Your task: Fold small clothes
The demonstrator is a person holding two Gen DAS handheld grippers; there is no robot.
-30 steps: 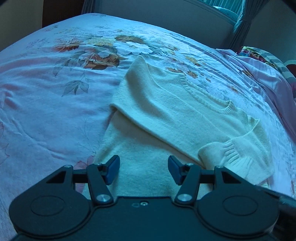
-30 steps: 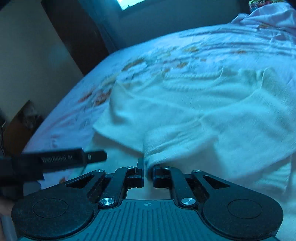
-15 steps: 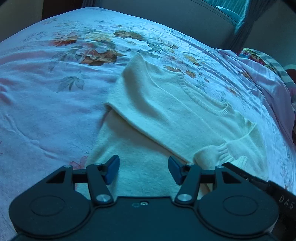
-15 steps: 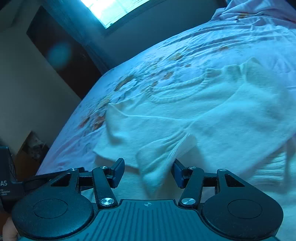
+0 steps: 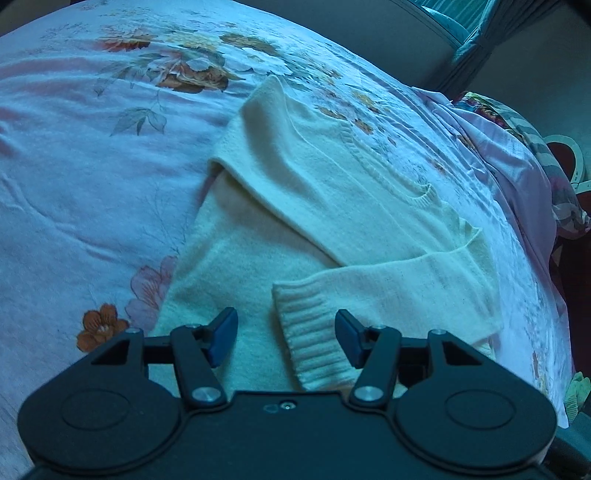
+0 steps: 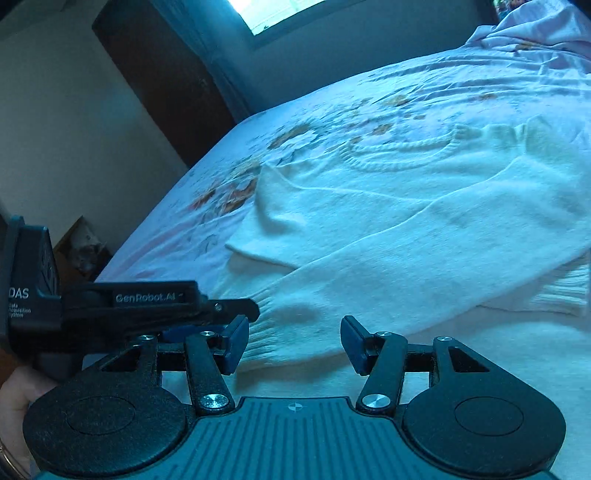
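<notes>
A cream knitted sweater [image 5: 332,192] lies flat on the floral bedspread [image 5: 74,184], with both sleeves folded across its body. Its near sleeve ends in a ribbed cuff [image 5: 310,332] that rests on the body. My left gripper [image 5: 286,338] is open just above that cuff, and its blue pads do not touch it. In the right wrist view the sweater [image 6: 406,206] fills the middle. The cuff [image 6: 280,325] lies just beyond my right gripper [image 6: 293,341], which is open and holds nothing. The left gripper's body [image 6: 147,299] reaches in from the left, close to the cuff.
Crumpled pink bedding [image 5: 509,155] and a striped cloth [image 5: 535,140] are heaped at the bed's right end. Beyond the far bed edge are a wall, a bright window [image 6: 280,14] and a dark door [image 6: 159,74]. A hand [image 6: 14,395] shows at the lower left.
My right gripper opened and let go of the sleeve cuff, which now lies flat on the sweater's body; it then drew back a little. My left gripper moved over the cuff.
</notes>
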